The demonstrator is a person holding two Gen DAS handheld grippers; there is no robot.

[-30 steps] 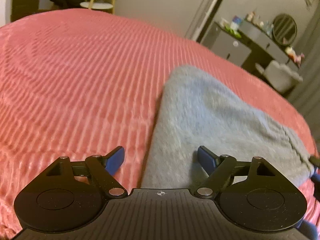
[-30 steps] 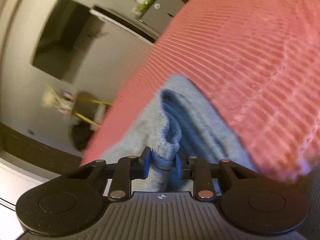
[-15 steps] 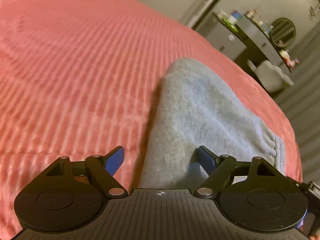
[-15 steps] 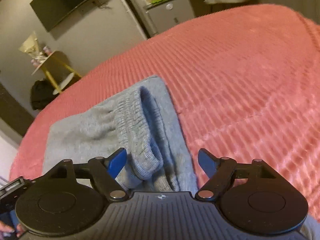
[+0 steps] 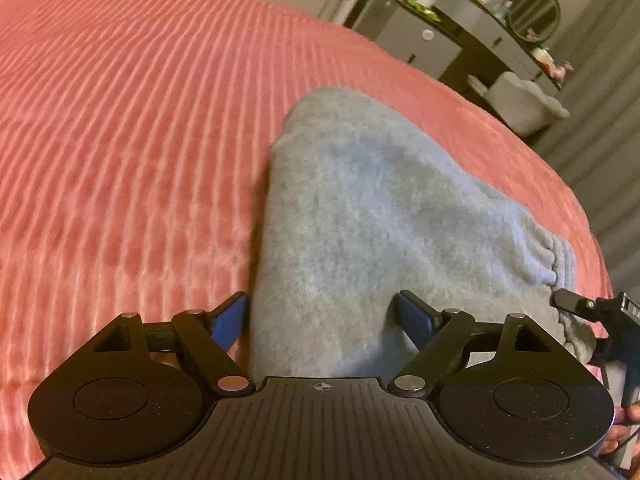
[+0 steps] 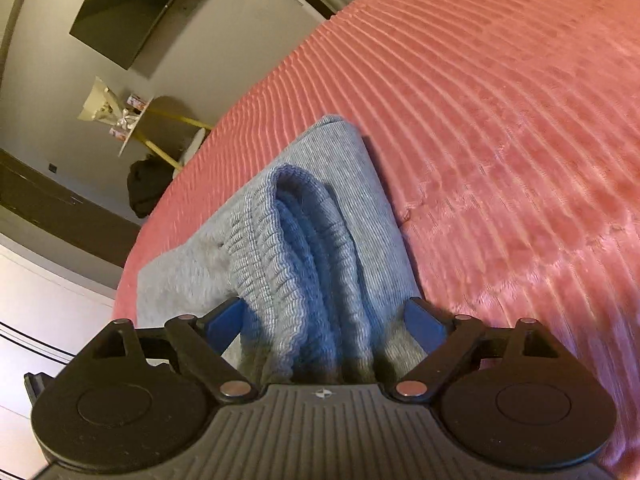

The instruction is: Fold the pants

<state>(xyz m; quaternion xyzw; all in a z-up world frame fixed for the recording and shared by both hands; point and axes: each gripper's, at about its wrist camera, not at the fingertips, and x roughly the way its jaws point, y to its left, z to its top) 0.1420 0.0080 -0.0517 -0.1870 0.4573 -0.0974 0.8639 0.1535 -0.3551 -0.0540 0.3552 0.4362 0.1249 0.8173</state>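
The left gripper [image 5: 320,316] stands wide open, its two blue fingertips [image 5: 230,318] spread apart, one over the bedspread and the other over grey cloth, pinching nothing. The right gripper [image 6: 326,322] is likewise spread open, holding nothing; the ribbed waistband [image 6: 292,256] of the pants lies loose in the gap between its blue pads [image 6: 222,324]. In the left wrist view, a dark part of the other tool [image 5: 592,306] pokes in at the right edge, just beside the gathered waistband end of the cloth.

The grey pants [image 5: 360,216] lie folded into a compact bundle on the pink ribbed bedspread [image 5: 120,120], close to the near edge of the bed, with the elastic waistband doubled over on top. The fabric seems to sit flat, though motion blur softens its outline.

Beyond the far edge of the bed stand a dark dresser [image 5: 460,44] with small bottles, a round mirror [image 5: 534,10] and a pale upholstered seat [image 5: 524,100]. A wall-mounted television [image 6: 132,12] shows in the right wrist view.
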